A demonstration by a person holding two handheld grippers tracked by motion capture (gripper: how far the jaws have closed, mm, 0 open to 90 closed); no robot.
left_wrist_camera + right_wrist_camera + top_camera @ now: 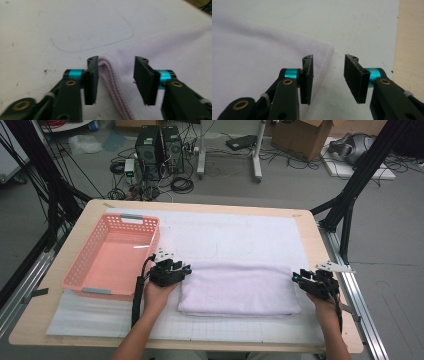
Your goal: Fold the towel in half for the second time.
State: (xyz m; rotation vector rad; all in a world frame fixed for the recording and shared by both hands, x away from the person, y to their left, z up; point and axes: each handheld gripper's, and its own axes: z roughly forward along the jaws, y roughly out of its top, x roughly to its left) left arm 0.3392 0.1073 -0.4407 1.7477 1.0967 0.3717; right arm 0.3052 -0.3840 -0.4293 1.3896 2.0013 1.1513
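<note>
Lilac towel (pixel 240 289), pink basket (pixel 112 257)

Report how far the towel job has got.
Done: the towel lies folded into a flat rectangle on the white mat. In hand: the left gripper straddles the towel's folded left edge with open jaws, and the right gripper stands open at its right corner, pads not pressing. Left, probably: gripping both ends and moving it, perhaps into the empty pink basket.

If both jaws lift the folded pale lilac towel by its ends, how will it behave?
The folded pale lilac towel is soft stitched cloth in layers, so it will probably sag in the middle and may unfold. It looks light and likely grips well rather than slipping.
</note>
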